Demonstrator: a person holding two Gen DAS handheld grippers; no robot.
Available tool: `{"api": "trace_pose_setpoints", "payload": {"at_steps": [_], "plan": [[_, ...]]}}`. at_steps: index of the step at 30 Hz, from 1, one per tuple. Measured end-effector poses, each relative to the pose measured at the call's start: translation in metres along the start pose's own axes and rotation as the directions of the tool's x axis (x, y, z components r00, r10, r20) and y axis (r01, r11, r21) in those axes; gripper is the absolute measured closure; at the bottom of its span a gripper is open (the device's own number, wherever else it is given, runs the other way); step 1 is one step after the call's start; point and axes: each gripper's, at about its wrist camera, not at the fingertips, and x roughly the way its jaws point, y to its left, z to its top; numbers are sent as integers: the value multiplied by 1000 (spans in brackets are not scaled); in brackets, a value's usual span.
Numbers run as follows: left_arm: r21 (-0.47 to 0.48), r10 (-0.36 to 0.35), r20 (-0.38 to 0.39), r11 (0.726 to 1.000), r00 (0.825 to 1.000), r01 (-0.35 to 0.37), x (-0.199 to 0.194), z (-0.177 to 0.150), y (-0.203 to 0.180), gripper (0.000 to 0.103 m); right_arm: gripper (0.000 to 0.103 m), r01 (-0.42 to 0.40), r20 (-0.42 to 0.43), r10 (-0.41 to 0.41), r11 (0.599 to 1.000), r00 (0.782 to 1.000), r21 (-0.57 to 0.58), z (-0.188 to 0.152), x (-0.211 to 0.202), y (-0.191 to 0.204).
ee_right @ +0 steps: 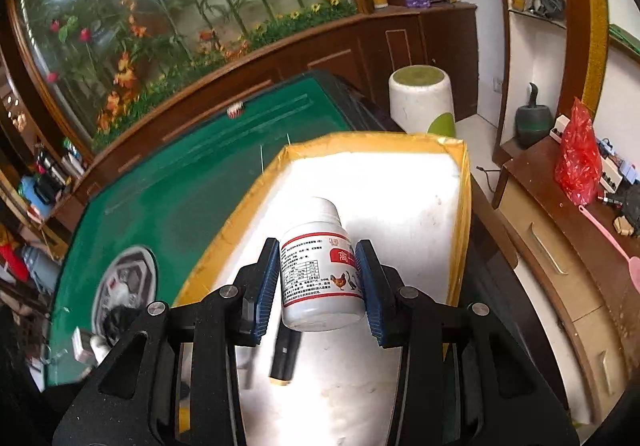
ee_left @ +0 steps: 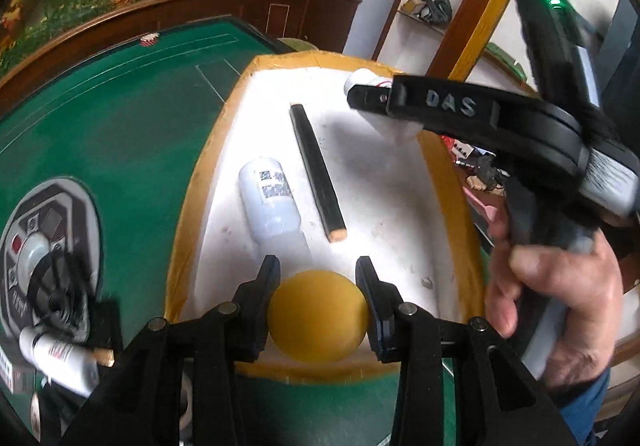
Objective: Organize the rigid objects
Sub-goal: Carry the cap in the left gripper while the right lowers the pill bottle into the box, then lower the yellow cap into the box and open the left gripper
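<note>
White foam box [ee_left: 400,181]: bottle [ee_left: 270,201], black stick [ee_left: 316,169] ahead of my left hand-held gripper [ee_left: 318,286], clamping yellow ball [ee_left: 318,318]; right hand-held gripper [ee_right: 316,270] clamps pill jar [ee_right: 320,270].

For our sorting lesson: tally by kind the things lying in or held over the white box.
Bottles: 2 – one lying in the box, one in the right hand-held gripper
Black sticks: 1
Yellow balls: 1, in the left hand-held gripper
Total: 4

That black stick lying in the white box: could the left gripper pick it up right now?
Probably not yet: the left gripper is shut on a yellow ball. The black stick itself lies uncovered ahead.
</note>
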Motion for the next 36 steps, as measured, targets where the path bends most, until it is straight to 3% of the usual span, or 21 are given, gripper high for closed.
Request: {"api": "trace_pose_setpoints", "payload": {"at_steps": [6, 15, 24, 29, 33, 36], "plan": [[-2, 0, -31, 1000, 1000, 0, 24, 8, -3, 63, 65, 10, -9, -10, 999, 1000, -39, -4, 2, -1], [32, 13, -45, 999, 999, -11, 33, -1, -9, 63, 65, 104, -67, -114, 984, 991, -146, -9, 11, 7], [37, 34, -43, 999, 998, -32, 31, 5, -14, 57, 62, 74, -39, -79, 990, 996, -118, -7, 4, 3], [92, 113, 60, 989, 992, -118, 10, 10, -20, 57, 62, 37, 34, -34, 996, 999, -80, -4, -13, 0], [120, 174, 207, 972, 963, -201, -3, 15, -23, 57, 62, 27, 107, -29, 999, 994, 19, 0, -27, -16], [155, 237, 218, 949, 947, -274, 13, 15, -23, 57, 62, 16, 137, -23, 998, 990, 54, 1, -31, -21]]}}
